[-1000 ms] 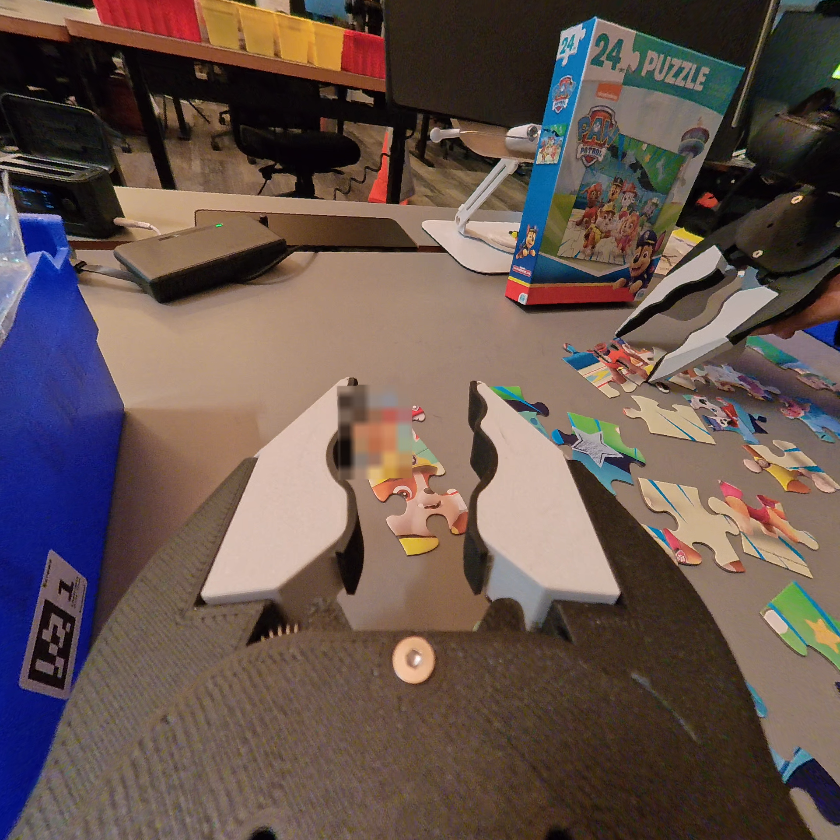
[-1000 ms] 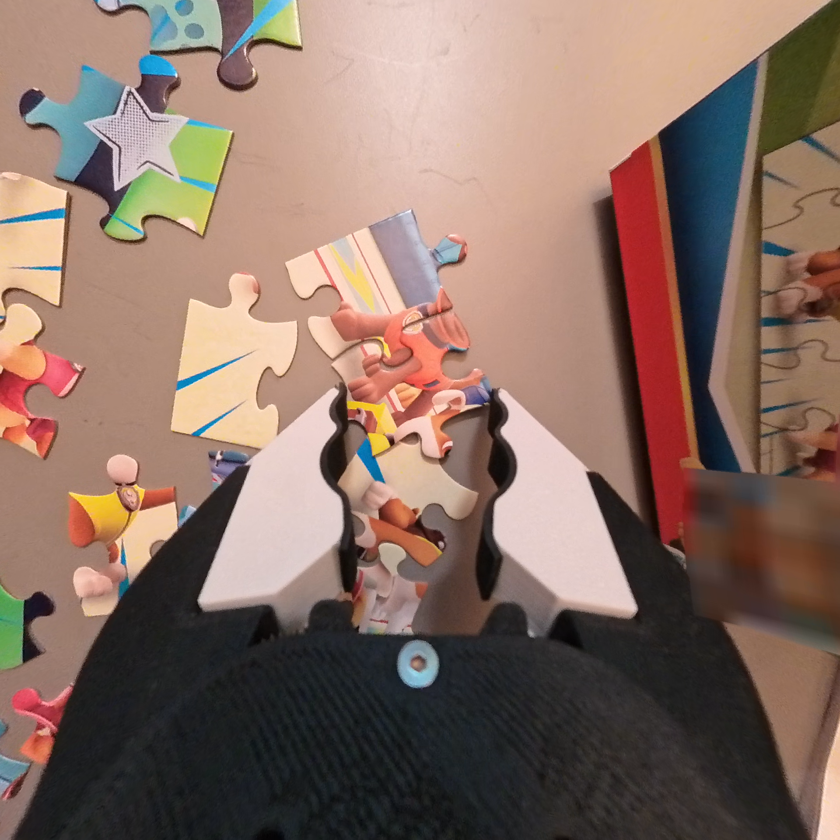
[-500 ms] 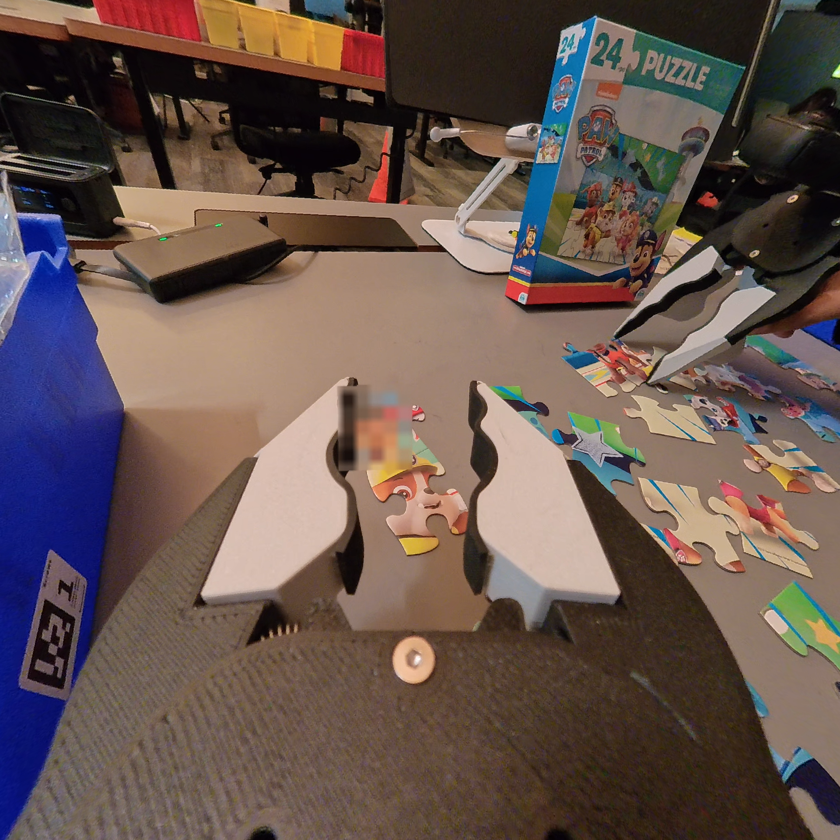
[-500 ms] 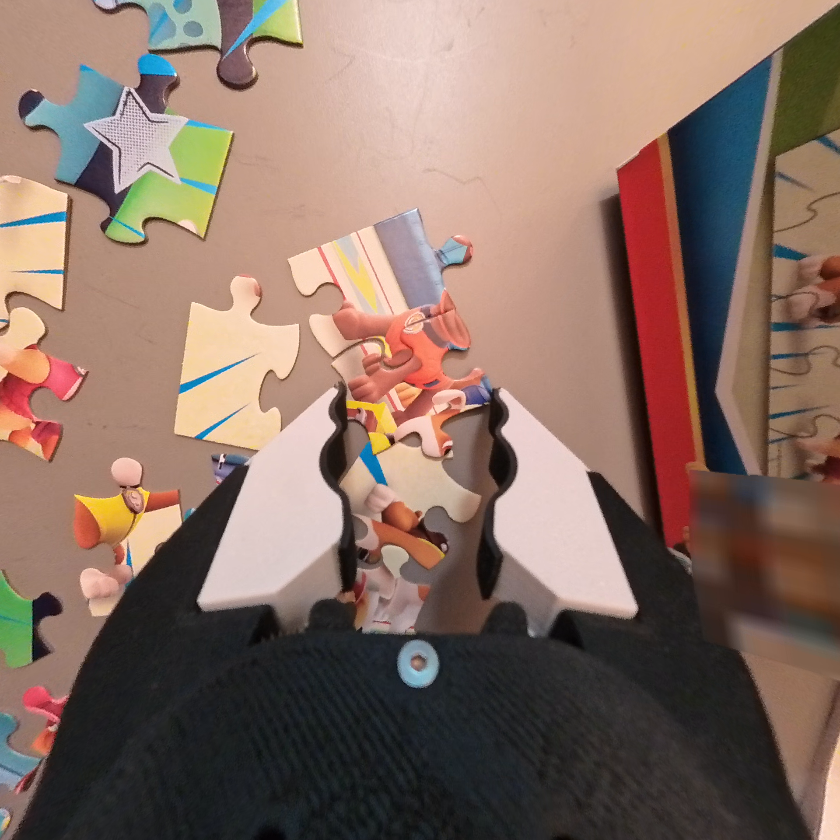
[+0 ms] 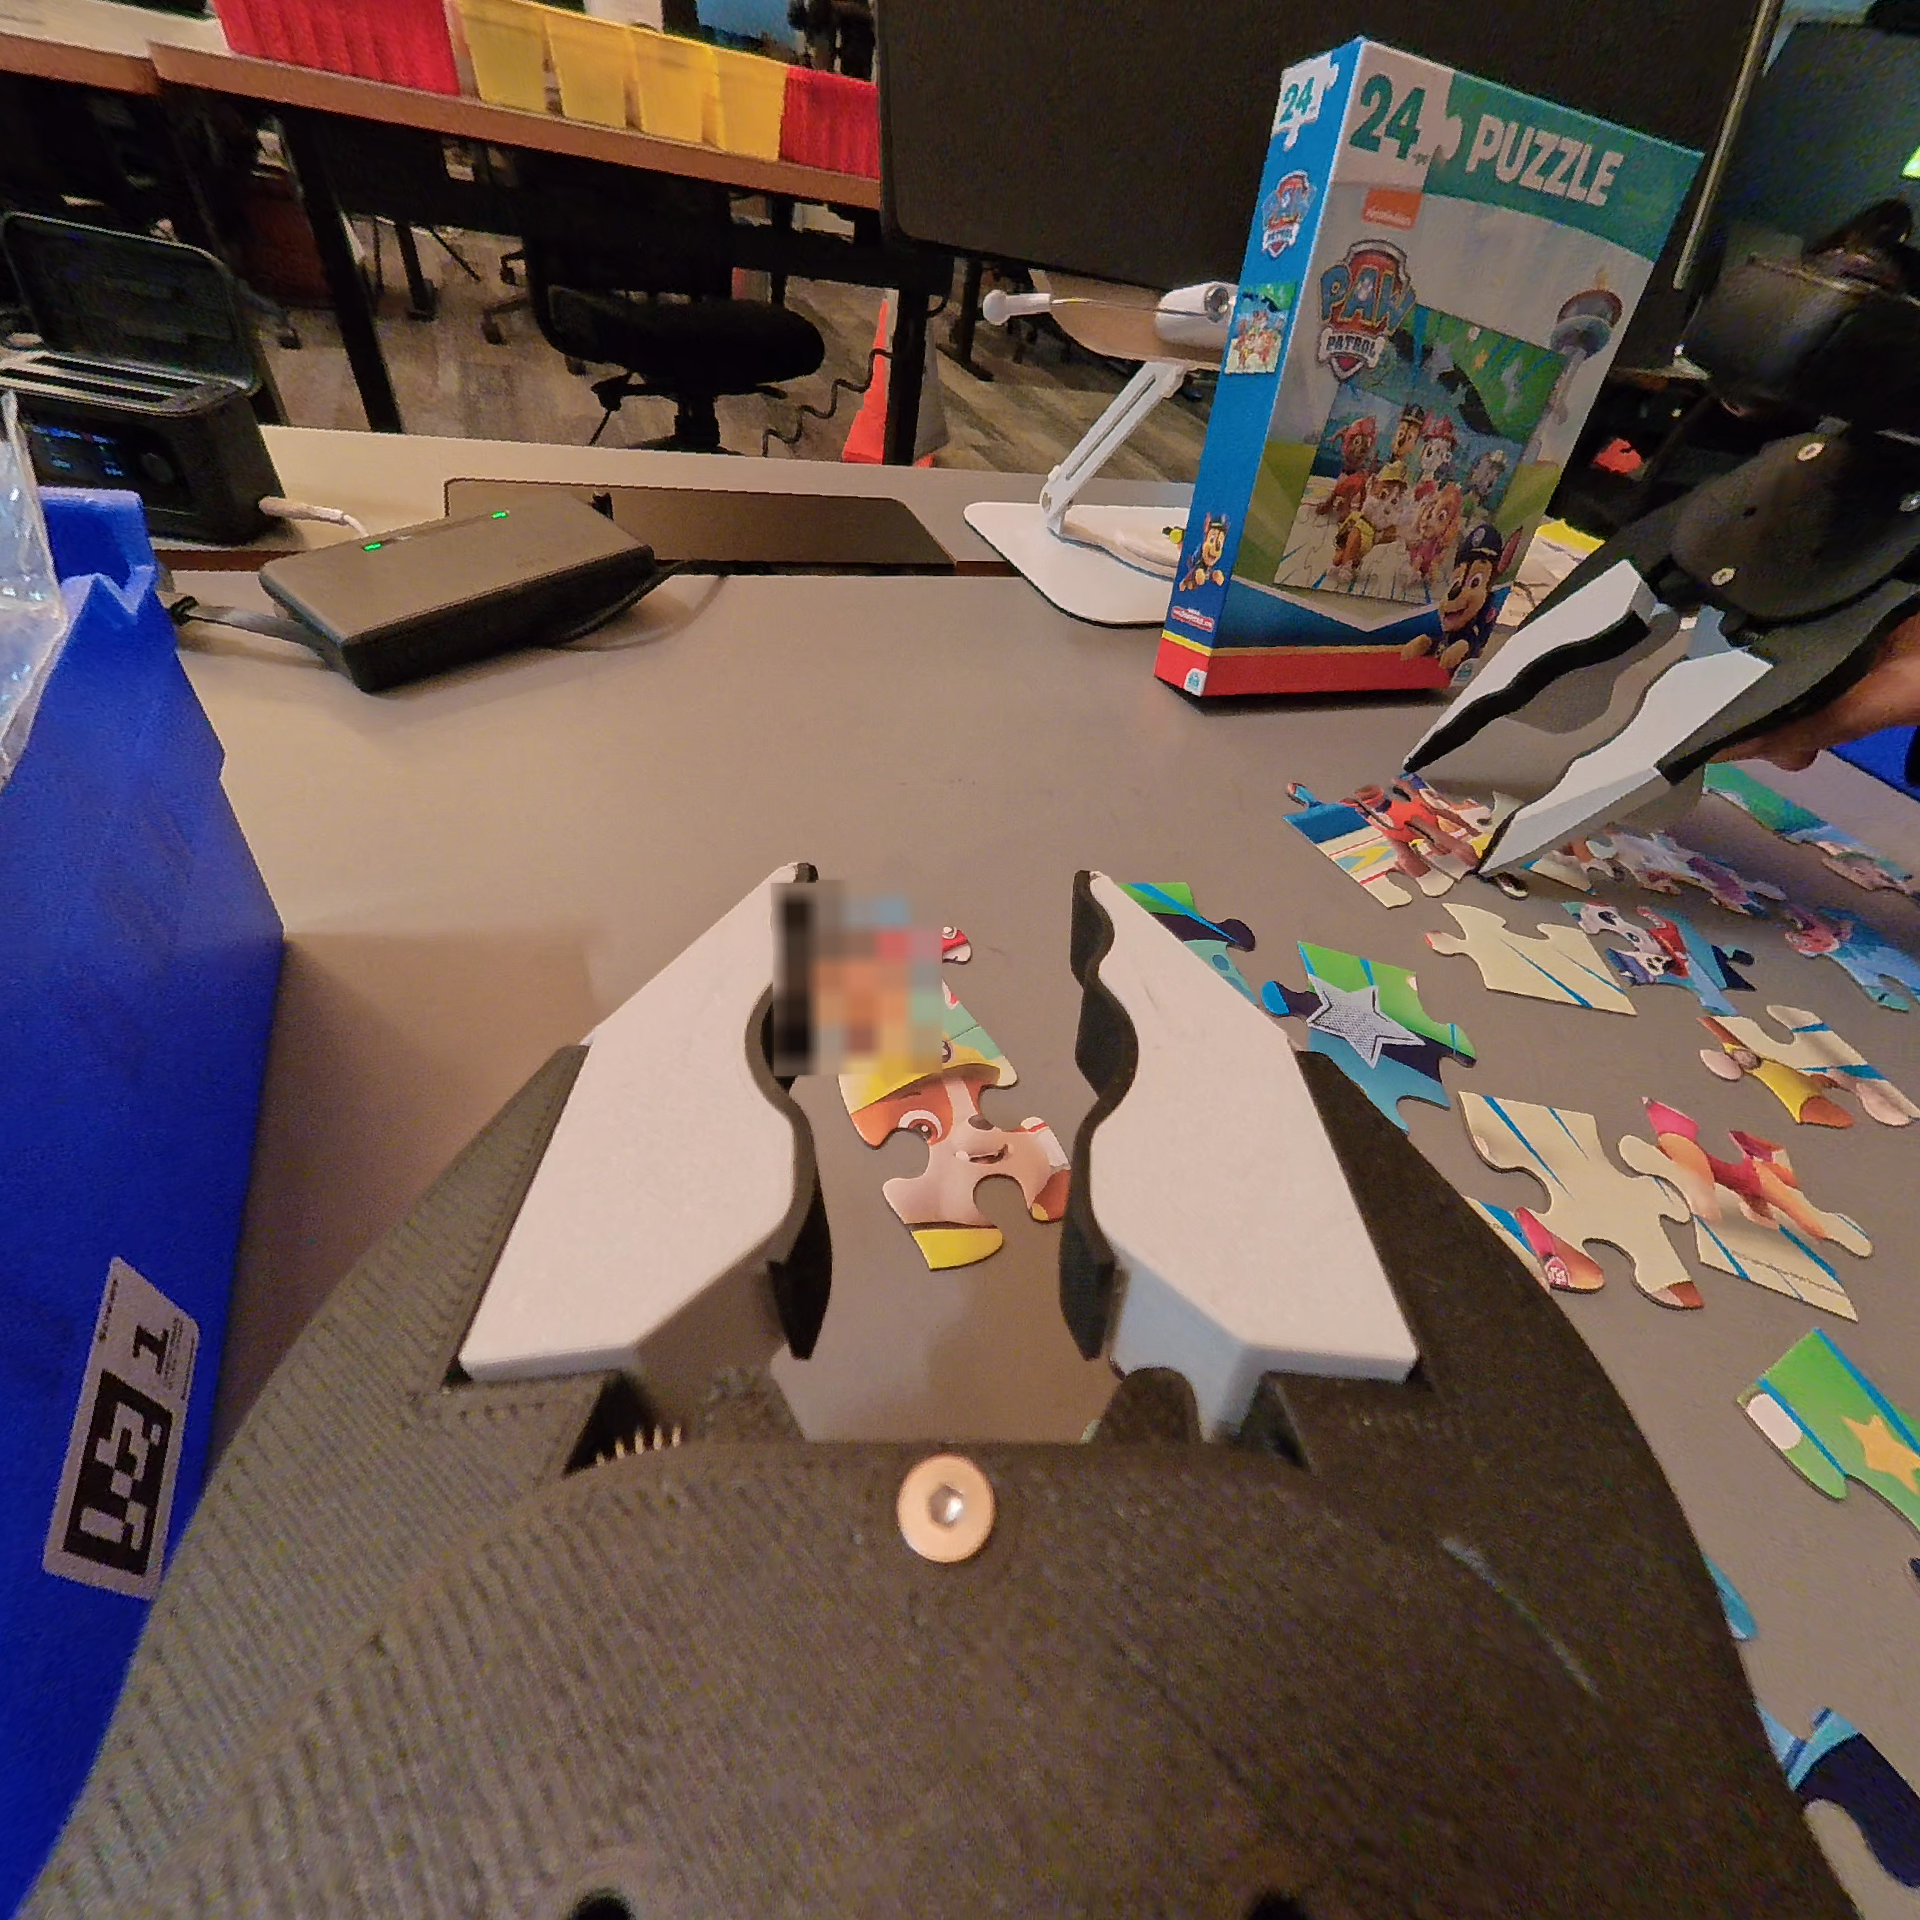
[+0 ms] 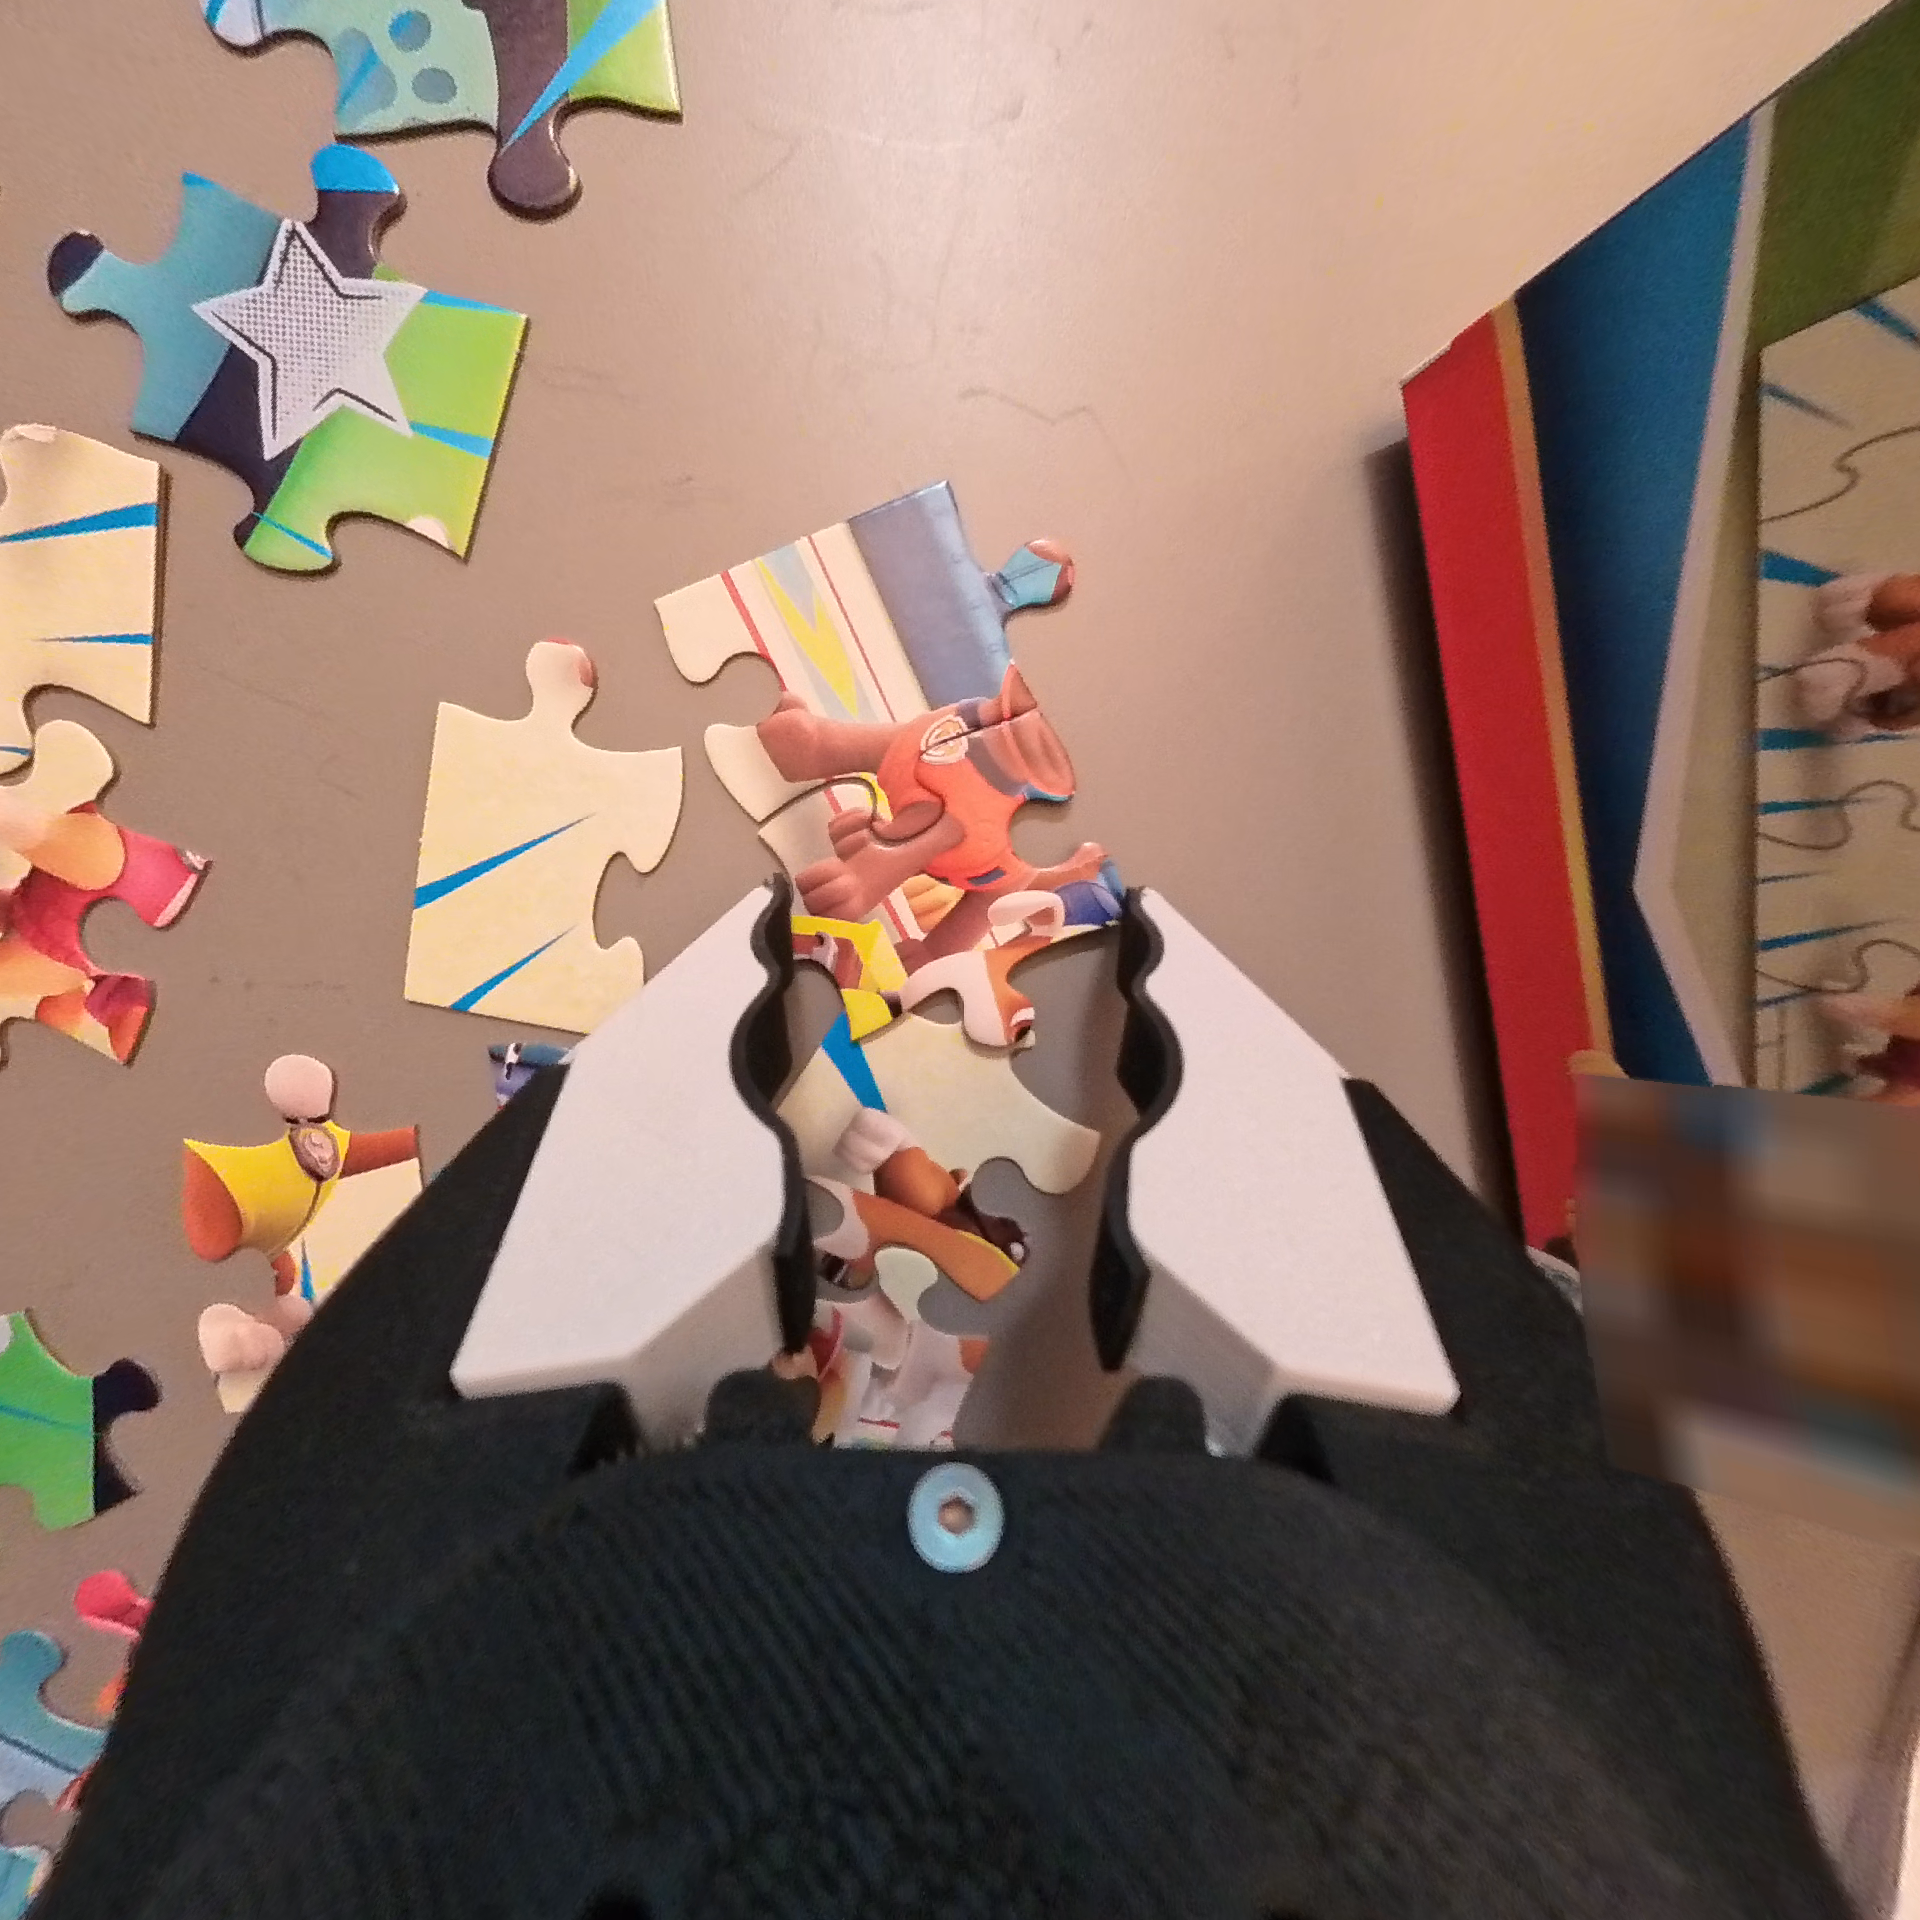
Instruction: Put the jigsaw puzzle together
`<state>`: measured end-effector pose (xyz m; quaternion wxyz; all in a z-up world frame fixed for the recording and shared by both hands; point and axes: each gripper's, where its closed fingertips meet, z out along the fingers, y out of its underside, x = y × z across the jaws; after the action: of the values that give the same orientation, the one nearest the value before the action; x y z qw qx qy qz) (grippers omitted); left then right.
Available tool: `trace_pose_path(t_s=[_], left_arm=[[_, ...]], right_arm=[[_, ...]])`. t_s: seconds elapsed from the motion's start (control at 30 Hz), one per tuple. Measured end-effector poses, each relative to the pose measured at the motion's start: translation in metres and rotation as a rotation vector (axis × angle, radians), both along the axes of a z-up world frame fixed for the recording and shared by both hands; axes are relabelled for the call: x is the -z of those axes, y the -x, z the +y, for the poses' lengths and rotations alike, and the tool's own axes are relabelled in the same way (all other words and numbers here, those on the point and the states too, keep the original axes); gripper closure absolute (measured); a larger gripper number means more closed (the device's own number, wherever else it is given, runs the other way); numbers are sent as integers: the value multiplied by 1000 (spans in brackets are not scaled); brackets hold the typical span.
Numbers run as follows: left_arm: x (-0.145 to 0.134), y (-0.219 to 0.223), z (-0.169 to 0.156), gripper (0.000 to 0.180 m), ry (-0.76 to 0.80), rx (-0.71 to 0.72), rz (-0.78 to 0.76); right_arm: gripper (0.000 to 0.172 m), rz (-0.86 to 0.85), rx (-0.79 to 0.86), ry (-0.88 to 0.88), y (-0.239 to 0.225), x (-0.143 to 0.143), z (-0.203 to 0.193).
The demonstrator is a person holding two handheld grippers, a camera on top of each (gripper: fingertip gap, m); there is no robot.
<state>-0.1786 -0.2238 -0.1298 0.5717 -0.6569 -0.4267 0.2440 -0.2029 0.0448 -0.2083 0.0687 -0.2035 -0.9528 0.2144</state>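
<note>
Glowing warm and dim indoors, casting soft shadows across the counter [image 5: 831, 748]. Bending straight edges near frame borders through wide-angle distortion. Blurring slightly at the puzzle box [image 6: 1662, 727] edge; glaring faintly off glossy puzzle pieces [image 6: 301, 353].

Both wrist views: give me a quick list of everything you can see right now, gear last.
Table: one, grey.
Puzzle pieces: many, multicoloured, scattered at right.
Joined pieces: one cluster, under right fingers.
Dog-face piece: one, between left fingers, flat on table.
Puzzle box: one, blue, upright at back.
Blue bin: one, left edge.
Black device: one, back left.
White stand: one, behind box.
Left gripper: open, holding nothing.
Right gripper: open over cluster.
</note>
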Motion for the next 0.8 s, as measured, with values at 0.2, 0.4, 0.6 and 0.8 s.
trace_pose_path(t_s=[0.2, 0.4, 0.6, 0.8], left_arm=[[0, 0, 0, 134, -1, -1, 0], [0, 0, 0, 134, -1, -1, 0], [0, 0, 0, 134, 0, -1, 0], [0, 0, 0, 134, 0, -1, 1]], right_arm=[[109, 1, -2, 1, 0, 0, -1], [109, 13, 2, 11, 1, -4, -2], [115, 24, -15, 49, 0, -9, -9], [129, 0, -54, 22, -6, -2, -13]])
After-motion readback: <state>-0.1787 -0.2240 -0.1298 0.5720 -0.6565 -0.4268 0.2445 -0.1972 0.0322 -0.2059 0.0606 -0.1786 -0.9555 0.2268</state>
